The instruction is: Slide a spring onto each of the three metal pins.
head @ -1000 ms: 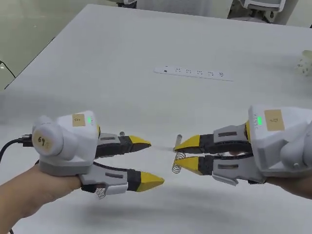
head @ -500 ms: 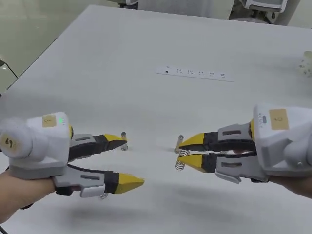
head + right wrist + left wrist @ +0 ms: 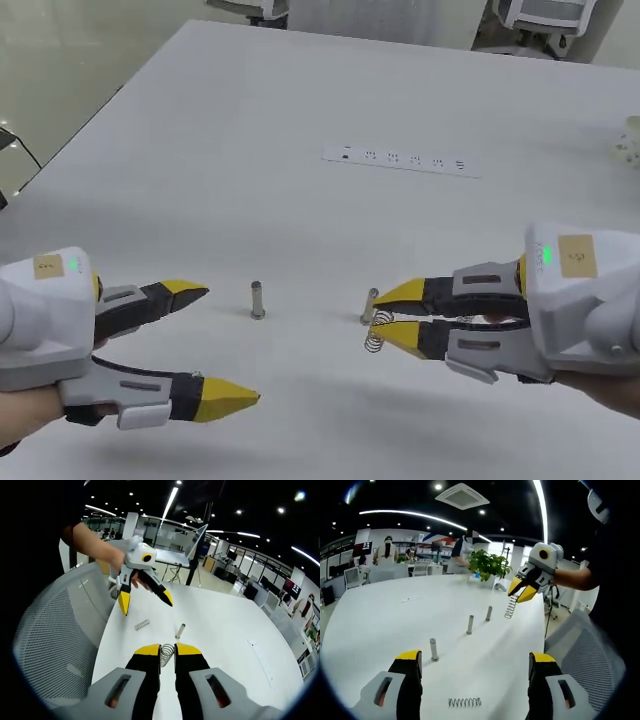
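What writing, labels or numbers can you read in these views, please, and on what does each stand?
No text reads clearly.
Left gripper, tan sticker: handwritten mark, too blurred to read.
Right gripper, tan label: handwritten mark, too small to read.
Power strip: small markings, illegible.

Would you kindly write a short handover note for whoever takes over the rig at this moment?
Left gripper: open and empty, over the table.
Right gripper: shut on a spring.
Pins: three stand in a row. The near pin and middle pin are bare; the far pin is too small to judge.
A loose spring lies on the table between the left jaws.
Left to do: springs on at least two pins.
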Motion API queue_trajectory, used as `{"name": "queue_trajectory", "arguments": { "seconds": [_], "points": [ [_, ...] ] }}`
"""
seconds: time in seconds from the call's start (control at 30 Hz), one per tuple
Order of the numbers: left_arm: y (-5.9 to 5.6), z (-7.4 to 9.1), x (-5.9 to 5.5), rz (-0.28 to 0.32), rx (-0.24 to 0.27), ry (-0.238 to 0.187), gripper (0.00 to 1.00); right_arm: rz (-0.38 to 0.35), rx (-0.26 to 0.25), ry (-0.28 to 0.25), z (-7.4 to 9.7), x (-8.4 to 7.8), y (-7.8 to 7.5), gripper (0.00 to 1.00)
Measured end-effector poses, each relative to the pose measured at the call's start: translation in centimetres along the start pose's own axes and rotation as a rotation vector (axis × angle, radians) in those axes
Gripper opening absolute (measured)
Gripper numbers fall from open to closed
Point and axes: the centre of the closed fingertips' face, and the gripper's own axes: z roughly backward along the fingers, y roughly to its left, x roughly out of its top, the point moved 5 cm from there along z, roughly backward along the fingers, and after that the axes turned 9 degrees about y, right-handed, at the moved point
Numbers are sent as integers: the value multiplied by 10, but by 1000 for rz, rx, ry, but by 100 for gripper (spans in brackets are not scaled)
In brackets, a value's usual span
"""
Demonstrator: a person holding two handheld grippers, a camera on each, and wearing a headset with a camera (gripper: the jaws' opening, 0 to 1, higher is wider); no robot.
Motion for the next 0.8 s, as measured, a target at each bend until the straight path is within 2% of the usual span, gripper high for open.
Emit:
{"name": "queue_trajectory", "arguments": {
  "seconds": [0.1, 0.2, 0.4, 0.8],
  "points": [
    [2, -1, -4, -14, 18, 24, 93, -2, -5, 2, 0, -1, -1, 7],
    [4, -1, -5, -5, 28, 17, 98, -8, -13, 1, 0, -2, -3, 7],
    [12, 2, -5, -4, 61, 5, 98, -21, -31, 4, 0, -5, -6, 7],
    [13, 3, -6, 19, 66, -4, 98, -36, -50, 25, -3, -15, -16, 7]
  ]
}}
